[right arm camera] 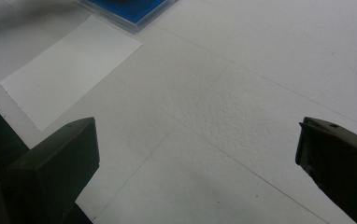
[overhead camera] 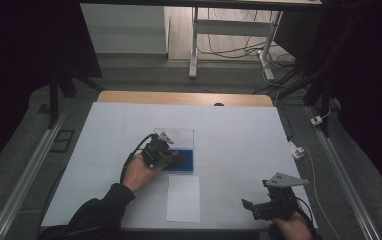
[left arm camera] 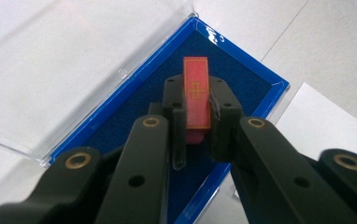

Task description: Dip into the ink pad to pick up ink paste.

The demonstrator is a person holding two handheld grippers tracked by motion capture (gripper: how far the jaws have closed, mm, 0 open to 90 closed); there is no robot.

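1. The left claw (left arm camera: 197, 116) is closed tight on a small red block (left arm camera: 196, 95); the block stands on its narrow edge between the two pads, with a thin gold outline drawn on its top face.
2. The block is held over the blue case (left arm camera: 242, 79), above its dark blue lining and towards the middle of the tray.
3. The case's clear lid (left arm camera: 50, 70) lies folded open flat on the worktop (overhead camera: 239, 130) behind the tray.
4. From the high view, the left claw (overhead camera: 165, 154) sits at the near left part of the case (overhead camera: 185, 161), with the person's left hand behind it.
5. The right claw (right arm camera: 197, 154) is wide open and holds nothing; it hovers over bare worktop near the front right corner, well apart from the case.
6. A white sheet (overhead camera: 183, 198) lies flat just in front of the case, between the two claws.
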